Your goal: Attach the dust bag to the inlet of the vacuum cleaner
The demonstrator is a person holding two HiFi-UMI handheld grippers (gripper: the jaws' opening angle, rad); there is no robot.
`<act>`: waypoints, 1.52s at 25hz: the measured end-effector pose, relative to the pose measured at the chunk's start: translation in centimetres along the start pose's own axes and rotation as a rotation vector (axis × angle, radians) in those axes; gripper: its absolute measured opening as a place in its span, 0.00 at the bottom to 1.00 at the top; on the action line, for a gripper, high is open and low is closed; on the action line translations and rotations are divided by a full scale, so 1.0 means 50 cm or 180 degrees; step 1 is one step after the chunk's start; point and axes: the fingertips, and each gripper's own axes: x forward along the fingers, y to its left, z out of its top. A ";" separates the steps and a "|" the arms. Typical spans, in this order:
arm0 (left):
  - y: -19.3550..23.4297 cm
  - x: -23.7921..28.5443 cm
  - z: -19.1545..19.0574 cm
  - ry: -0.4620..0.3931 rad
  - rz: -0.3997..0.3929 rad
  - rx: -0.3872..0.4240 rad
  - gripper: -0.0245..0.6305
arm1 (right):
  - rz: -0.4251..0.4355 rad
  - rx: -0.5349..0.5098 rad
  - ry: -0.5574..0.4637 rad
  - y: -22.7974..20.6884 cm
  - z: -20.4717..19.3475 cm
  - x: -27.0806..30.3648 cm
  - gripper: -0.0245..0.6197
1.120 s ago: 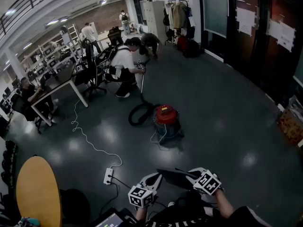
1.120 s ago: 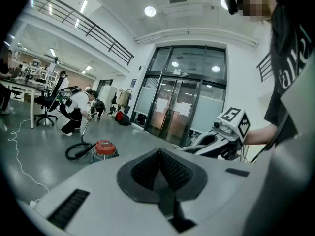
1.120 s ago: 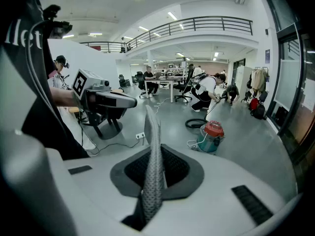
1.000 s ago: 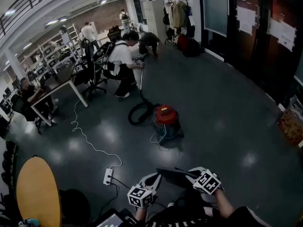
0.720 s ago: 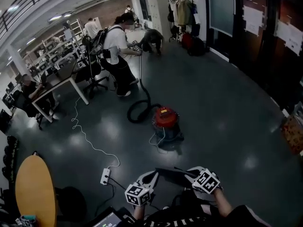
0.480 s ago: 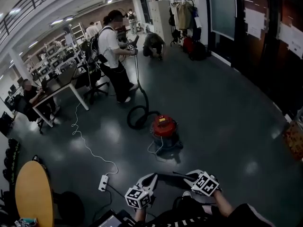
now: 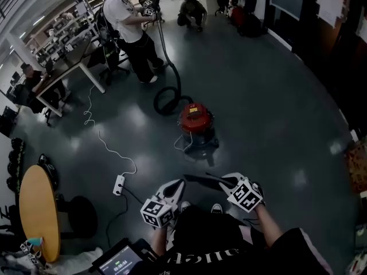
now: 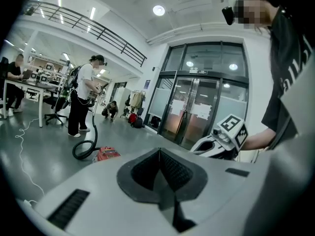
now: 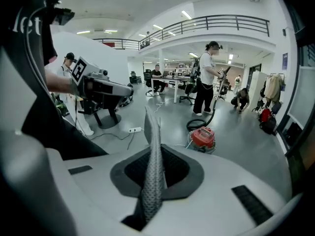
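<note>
The red vacuum cleaner [image 7: 195, 119] stands on the dark floor ahead of me, small in the left gripper view [image 8: 106, 154] and in the right gripper view [image 9: 203, 137]. Its black hose [image 7: 166, 96] loops away to a standing person [image 7: 129, 27]. A flat dark dust bag [image 7: 202, 180] spans between my two grippers low in the head view. My left gripper [image 7: 179, 183] is shut on one end, my right gripper [image 7: 225, 179] on the other. In the right gripper view the grey woven bag [image 9: 151, 146] rises edge-on from the closed jaws.
A white power strip [image 7: 118, 184] and its cable lie on the floor to the left. A round wooden table [image 7: 37, 211] is at the near left. Desks with a seated person [image 7: 28, 82] stand far left, and another person crouches [image 7: 192, 10] at the back.
Both grippers have carried the bag forward and the vacuum now lies nearer. The person with the hose has straightened up and shifted left.
</note>
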 end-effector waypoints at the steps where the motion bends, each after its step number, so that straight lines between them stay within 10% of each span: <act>1: 0.003 0.008 0.003 0.0038 0.0009 -0.0016 0.05 | -0.0076 0.0006 0.0005 -0.019 -0.001 0.002 0.10; 23: 0.475 0.363 0.063 0.0525 -0.0650 0.0066 0.05 | -0.0136 0.0517 0.0670 -0.282 0.024 0.393 0.10; 38: 0.691 0.653 -0.056 0.1075 -0.1012 -0.0044 0.10 | 0.0080 0.0560 0.0872 -0.444 -0.057 0.649 0.10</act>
